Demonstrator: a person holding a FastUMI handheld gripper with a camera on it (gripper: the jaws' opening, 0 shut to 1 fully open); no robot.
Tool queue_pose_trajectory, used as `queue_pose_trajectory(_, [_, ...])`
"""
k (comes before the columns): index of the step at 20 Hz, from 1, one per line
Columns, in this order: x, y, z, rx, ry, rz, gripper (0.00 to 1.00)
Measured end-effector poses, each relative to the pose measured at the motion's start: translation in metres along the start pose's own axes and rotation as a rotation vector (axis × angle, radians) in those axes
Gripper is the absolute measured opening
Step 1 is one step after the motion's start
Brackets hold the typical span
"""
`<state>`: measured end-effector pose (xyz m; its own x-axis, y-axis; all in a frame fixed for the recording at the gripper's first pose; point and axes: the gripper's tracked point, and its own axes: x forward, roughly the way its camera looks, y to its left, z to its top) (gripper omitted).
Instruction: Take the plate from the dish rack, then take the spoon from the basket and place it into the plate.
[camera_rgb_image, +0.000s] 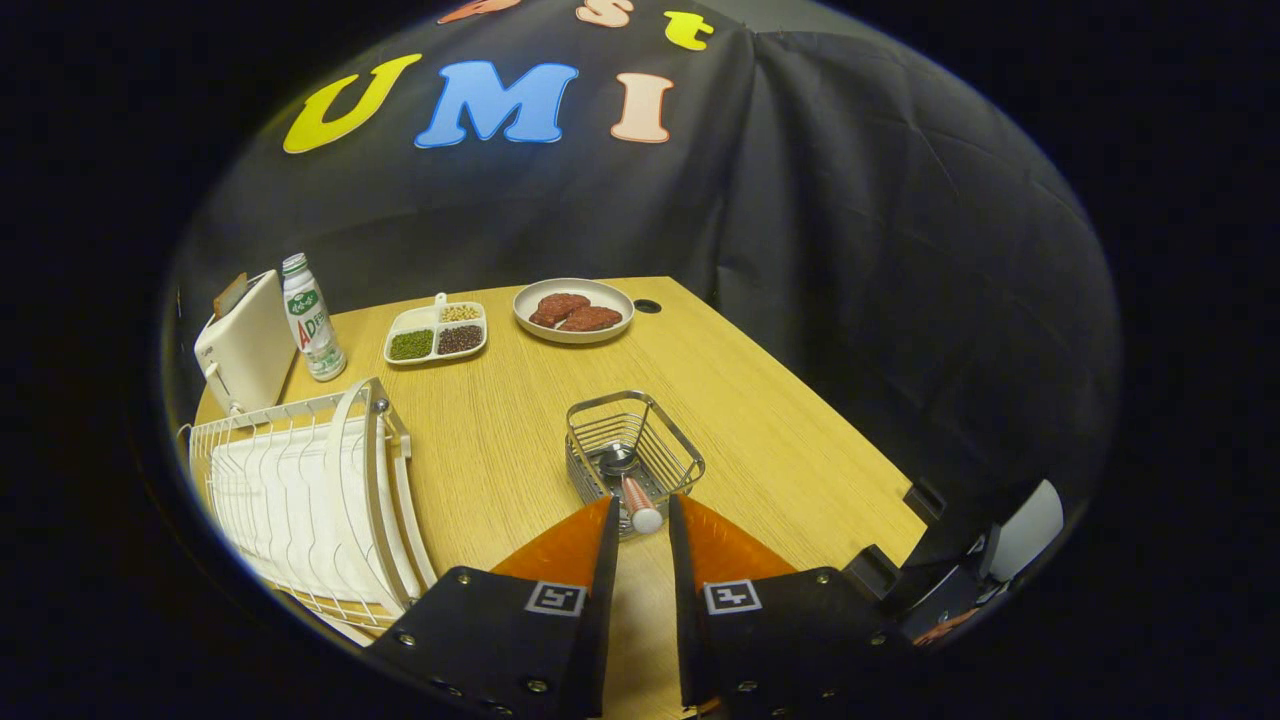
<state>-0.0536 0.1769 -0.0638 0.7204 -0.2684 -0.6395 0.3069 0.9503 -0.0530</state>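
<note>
My gripper (642, 520) hung over the wooden table (500, 440), fingers parted with a narrow gap, gripping nothing. Between the fingertips sat the pale handle end of the metal spoon (630, 490). Its long axis ran from that end away from me, bowl down inside the square wire basket (634, 455) just ahead. Left of the fingers stood the white wire dish rack (300, 490), a white plate (380, 500) on edge in it. Beyond lay a round plate of meat (573, 310), a divided tray (436, 333), a bottle (312, 318) and a toaster (245, 345).
</note>
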Motion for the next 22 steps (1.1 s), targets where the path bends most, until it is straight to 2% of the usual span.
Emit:
queue_pose_trajectory(2, [0.007, 0.004, 0.002, -0.002, -0.007, 0.025, 0.29])
queue_pose_trajectory(4, [0.004, 0.006, 0.004, -0.018, -0.012, 0.034, 0.13])
queue_pose_trajectory(9, [-0.006, 0.01, 0.012, -0.053, -0.048, 0.039, 0.03])
queue_pose_trajectory(17, [-0.035, 0.004, 0.021, -0.064, -0.073, 0.023, 0.03])
queue_pose_trajectory(22, [-0.076, 0.0, 0.03, -0.064, -0.122, 0.008, 0.03])
